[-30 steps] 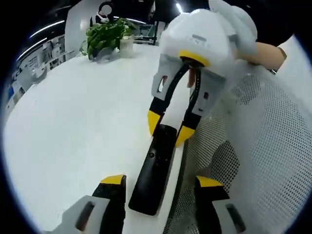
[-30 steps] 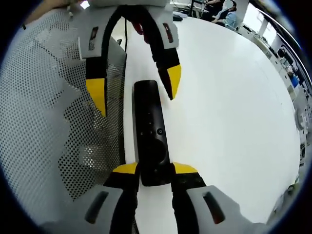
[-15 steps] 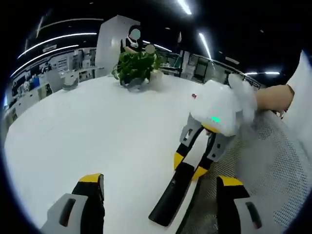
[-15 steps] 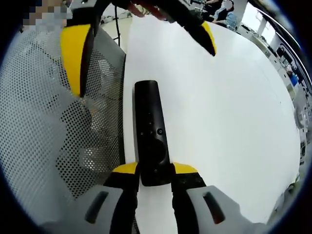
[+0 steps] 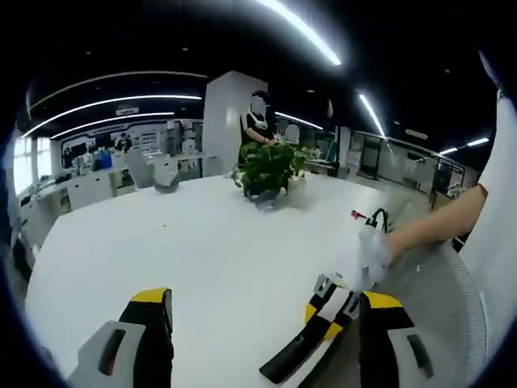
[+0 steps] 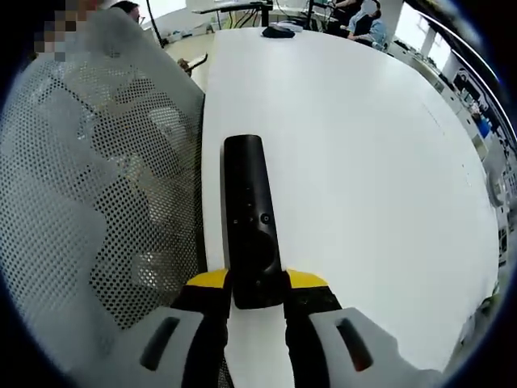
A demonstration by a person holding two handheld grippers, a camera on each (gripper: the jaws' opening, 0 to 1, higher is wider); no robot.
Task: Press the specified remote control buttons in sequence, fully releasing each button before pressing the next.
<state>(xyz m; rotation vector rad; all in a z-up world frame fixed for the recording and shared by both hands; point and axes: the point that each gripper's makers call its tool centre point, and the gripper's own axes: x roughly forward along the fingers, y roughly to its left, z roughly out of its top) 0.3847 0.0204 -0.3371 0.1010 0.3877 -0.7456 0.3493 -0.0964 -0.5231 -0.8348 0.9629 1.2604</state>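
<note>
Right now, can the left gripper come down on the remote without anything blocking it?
Probably yes. The left gripper is open above the white table, and the remote lies flat with its button face bare. The right gripper clamps just its near end.

One black remote control (image 6: pixel 250 226) near the table's (image 6: pixel 363 162) left edge. Two grippers: the left gripper (image 5: pixel 262 343), and the right gripper (image 6: pixel 257 301) closed on the remote's near end. One potted plant (image 5: pixel 268 170) towards the far edge. One mesh chair back (image 6: pixel 97 178). Perhaps two people at the far end, blurred.
</note>
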